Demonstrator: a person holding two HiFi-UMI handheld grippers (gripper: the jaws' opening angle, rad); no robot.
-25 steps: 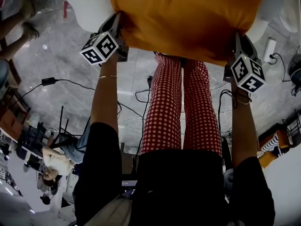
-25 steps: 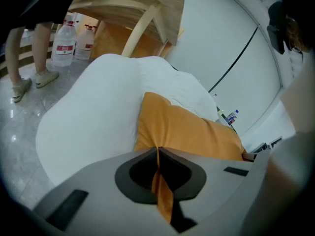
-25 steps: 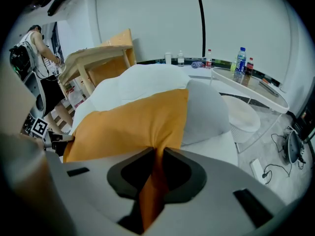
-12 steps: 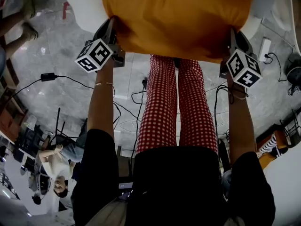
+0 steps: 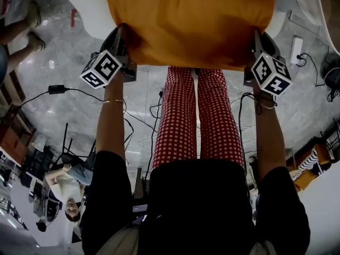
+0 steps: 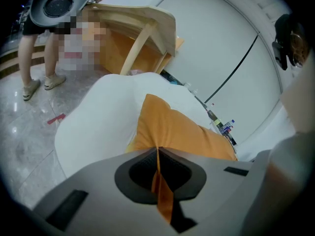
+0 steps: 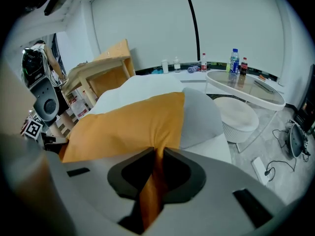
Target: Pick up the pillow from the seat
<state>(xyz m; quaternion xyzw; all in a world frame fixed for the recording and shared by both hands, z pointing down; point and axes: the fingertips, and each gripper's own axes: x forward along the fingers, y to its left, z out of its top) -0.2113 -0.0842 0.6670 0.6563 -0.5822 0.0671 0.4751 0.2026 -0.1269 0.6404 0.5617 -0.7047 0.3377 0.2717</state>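
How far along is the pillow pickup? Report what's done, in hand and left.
Done: left gripper and right gripper are each shut on a near corner of the orange pillow. In hand: both hold it up, its near edge out over the floor. Left: its far part is over the white seat; whether they touch cannot be told, so clearing it may remain.

The pillow (image 5: pixel 191 20) is matt cloth, the seat (image 5: pixel 90 9) smooth, the floor (image 5: pixel 297 105) glossy, perhaps polished stone.

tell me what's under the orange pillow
A white seat lies under the orange pillow, its rounded edges showing at both sides. The pillow covers the seat's middle, so anything lying there, or whether the two touch, cannot be seen.
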